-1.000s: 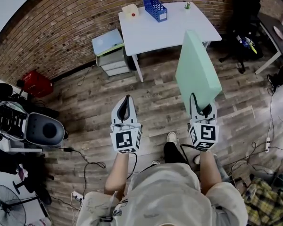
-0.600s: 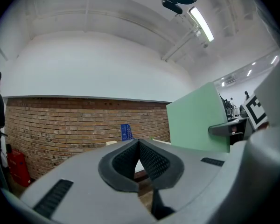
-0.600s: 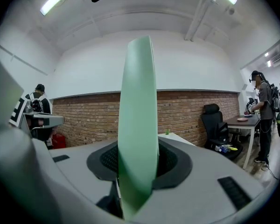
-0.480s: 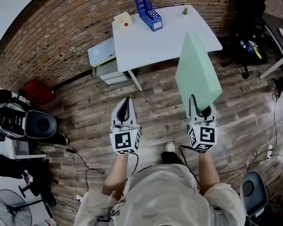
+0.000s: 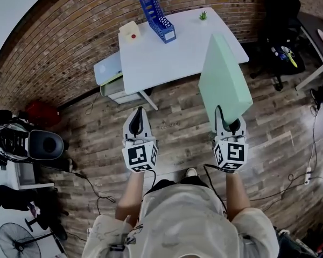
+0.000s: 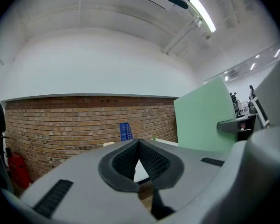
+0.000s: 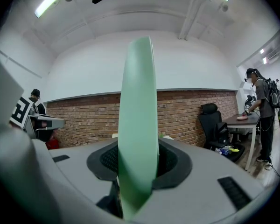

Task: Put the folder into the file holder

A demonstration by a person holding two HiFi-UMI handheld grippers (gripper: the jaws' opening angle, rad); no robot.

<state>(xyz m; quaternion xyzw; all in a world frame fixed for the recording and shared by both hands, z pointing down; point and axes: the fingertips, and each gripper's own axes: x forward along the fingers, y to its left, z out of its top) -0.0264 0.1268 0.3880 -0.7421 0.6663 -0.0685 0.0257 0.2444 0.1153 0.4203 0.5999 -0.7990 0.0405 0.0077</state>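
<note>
- The person stands on a wood plank floor (image 5: 175, 117), facing a white table (image 5: 177, 52) set against a brick wall (image 5: 59, 42), with a gripper held out level in each hand.
- The right gripper (image 5: 229, 123) is clamped on a pale green folder (image 5: 223, 82). Its own view shows both pads pressed on the folder's lower edge, one on each face.
- The folder stands upright on edge in the air, rising away from the jaws. From the head view its far end overlaps the table's near right corner.
- The left gripper (image 5: 138, 114) carries nothing. Its view shows the two ribbed pads meeting at the tips, with only the table and floor showing past them.
- The two grippers are side by side and well apart, both pointing toward the table.
- The blue file holder (image 5: 155, 16) stands on the far left part of the table, close to the wall and well apart from the folder.
- Just to the holder's left sits a small cream box (image 5: 130, 30) with a red dot on it.
- A tiny green plant (image 5: 203, 16) sits at the table's far right edge.
- A low drawer unit (image 5: 109, 71) stands on the floor at the table's left end.
- A black office chair (image 5: 277, 15) stands to the table's right, and beyond it another person (image 7: 263, 101) stands at a dark desk.
</note>
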